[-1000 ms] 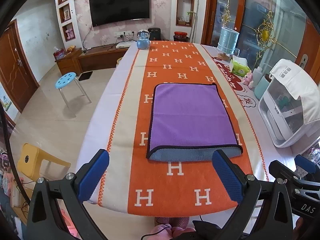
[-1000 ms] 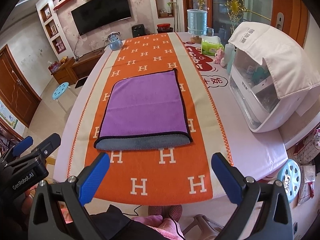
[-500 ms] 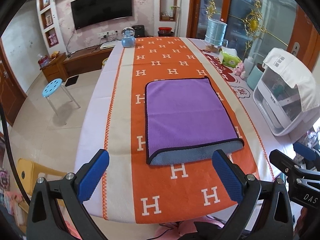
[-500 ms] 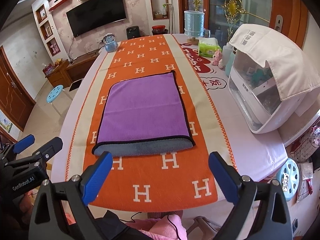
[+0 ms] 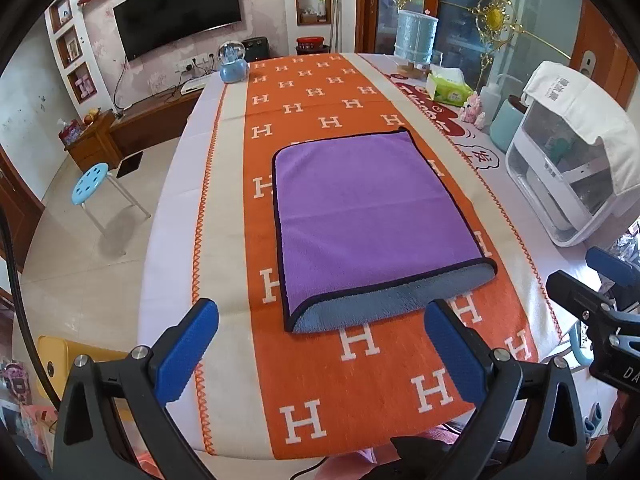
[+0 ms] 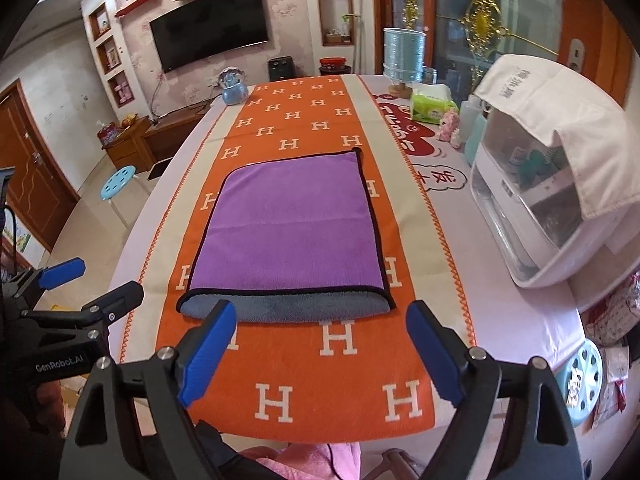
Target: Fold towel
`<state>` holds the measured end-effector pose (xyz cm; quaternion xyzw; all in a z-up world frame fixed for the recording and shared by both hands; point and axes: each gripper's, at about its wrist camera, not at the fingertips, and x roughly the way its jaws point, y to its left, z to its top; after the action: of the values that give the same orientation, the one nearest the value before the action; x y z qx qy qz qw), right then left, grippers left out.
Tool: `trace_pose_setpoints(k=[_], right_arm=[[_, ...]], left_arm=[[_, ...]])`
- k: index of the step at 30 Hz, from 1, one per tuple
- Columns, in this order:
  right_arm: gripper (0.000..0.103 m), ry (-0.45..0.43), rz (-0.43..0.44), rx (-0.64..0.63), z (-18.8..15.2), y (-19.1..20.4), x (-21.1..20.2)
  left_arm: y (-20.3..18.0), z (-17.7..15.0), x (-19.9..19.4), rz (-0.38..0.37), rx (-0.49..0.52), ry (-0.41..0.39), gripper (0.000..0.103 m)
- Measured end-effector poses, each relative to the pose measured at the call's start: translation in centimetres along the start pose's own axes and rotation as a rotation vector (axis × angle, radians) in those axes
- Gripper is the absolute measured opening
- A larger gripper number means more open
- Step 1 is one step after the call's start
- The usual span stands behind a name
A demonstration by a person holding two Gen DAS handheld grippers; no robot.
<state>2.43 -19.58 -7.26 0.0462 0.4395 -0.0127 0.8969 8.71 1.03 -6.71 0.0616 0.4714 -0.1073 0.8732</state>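
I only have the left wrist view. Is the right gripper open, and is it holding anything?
Observer: The right wrist view shows the right gripper open, fingers wide apart, with nothing between them.
Operator: Where is it relative to the towel?
Observer: It faces the grey near edge of the towel, roughly centred on it and apparently short of it.
Operator: And my left gripper from outside?
Observer: The left gripper sits left of the orange runner, at its near end, open too.

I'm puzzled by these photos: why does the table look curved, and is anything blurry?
Left wrist view: fisheye bends the table edges, black corners; towel sharp. Right wrist view: same bulge; daylight glares on the glass doors, towel crisp.
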Motion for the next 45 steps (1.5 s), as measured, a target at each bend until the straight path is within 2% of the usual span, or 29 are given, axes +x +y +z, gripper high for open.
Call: trace_pose_setpoints(k=[6,14,22,27,38,43,45], right_arm=[[0.080,0.036,0.008,-0.040,1.0,-1.0,2.6],[0.076,0.076,0.028,-0.137,1.2,-2.6,6.3],[0.073,0.061,0.061,-0.262,0.4,-3.4,9.4],[0.070,0.088,0.101,-0.309,-0.3,-4.0,11.7],[0.059,0.206,0.123,-0.295,-1.6,-6.1,16.0],[0.050,0.235,0.132,-0.288,-2.0,-6.6,17.0],[0.045,0.246,0.137,-0.286,-2.0,-6.6,17.2]], left_arm=[[0.4,0.9,2.7,0.027,-0.005,0.040,0.102],[0.2,1.8,6.7,0.046,0.045,0.078,0.102],[0.4,2.0,10.8,0.028,0.107,0.142,0.102],[0.8,1.8,12.8,-0.002,0.136,0.158,0.102],[0.8,1.2,16.6,-0.064,0.185,0.194,0.102],[0.8,0.9,17.6,-0.083,0.181,0.217,0.098],[0.7,0.7,17.9,-0.087,0.181,0.227,0.093]])
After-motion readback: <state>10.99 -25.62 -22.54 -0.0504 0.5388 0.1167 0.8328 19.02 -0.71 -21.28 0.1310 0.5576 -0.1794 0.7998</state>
